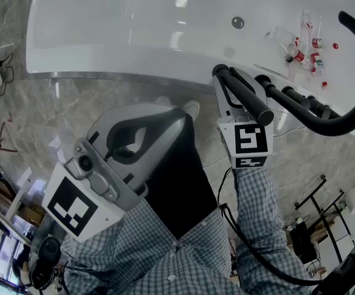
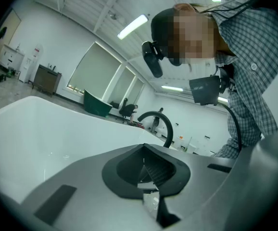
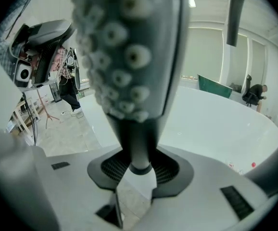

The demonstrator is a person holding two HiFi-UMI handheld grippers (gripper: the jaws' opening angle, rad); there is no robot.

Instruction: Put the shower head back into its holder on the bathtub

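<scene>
Gripping black shower head (image 3: 129, 57) in right claw (image 3: 138, 166), left claw (image 2: 150, 179) pressed closed, white bathtub (image 1: 134, 29) alongside.

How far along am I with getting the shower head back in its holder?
Done: the black shower head is grasped, the jaws of the right gripper shut on its handle. In hand: it hangs by the near rim of the white bathtub. Left: seating it in its holder. The left gripper is shut and empty.
</scene>
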